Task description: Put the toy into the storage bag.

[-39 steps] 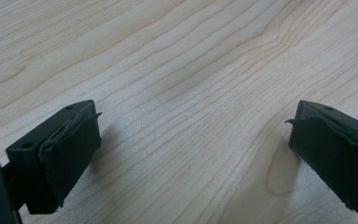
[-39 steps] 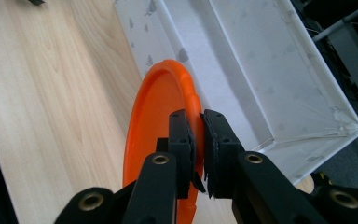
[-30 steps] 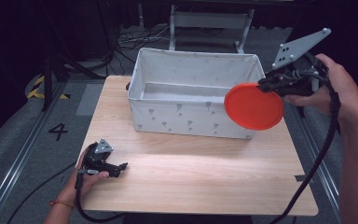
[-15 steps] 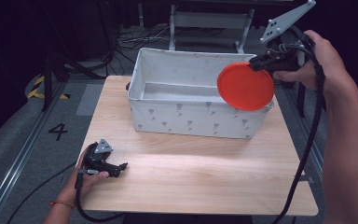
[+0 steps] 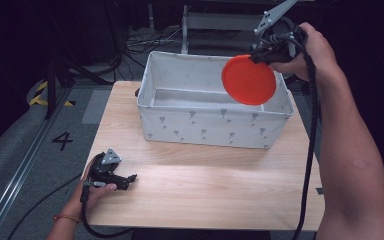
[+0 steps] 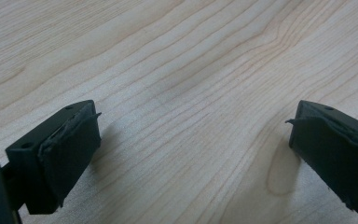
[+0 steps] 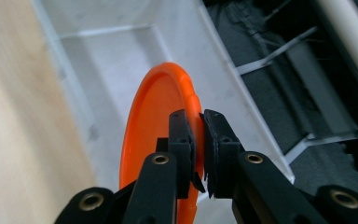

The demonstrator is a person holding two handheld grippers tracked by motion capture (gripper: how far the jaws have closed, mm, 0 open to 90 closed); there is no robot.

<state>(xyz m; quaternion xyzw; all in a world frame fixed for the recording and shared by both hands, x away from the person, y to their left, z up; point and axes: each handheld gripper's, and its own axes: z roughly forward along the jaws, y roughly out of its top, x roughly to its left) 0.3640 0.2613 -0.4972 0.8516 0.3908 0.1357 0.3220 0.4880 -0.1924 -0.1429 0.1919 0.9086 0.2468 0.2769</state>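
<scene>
The right tongs (image 5: 257, 54) are clamped on the rim of an orange plate (image 5: 248, 80), holding it on edge in the air above the right end of a white bin (image 5: 212, 127). In the right gripper view, the 2 black jaws pinch the plate's (image 7: 156, 130) raised rim between them, and the plate hangs over the bin's (image 7: 121, 60) pale interior, tilted so its flat face turns toward the desk side. The right hand (image 5: 312, 50) grips the tool from above and behind, its cable trailing down along the forearm.

The bin is a fabric box with small grey marks on its walls, standing at the far half of the wooden desk (image 5: 220, 190). Its inside floor looks bare where it can be seen.

The left tongs (image 5: 125, 178) rest on the desk near its front left corner, well apart from the bin, with the left hand (image 5: 92, 187) around the handle. In the left gripper view, the 2 jaws stand wide apart over bare wood grain (image 6: 191, 93), with nothing between them.

A "4" is marked on the grey floor (image 5: 62, 141) left of the desk.
</scene>
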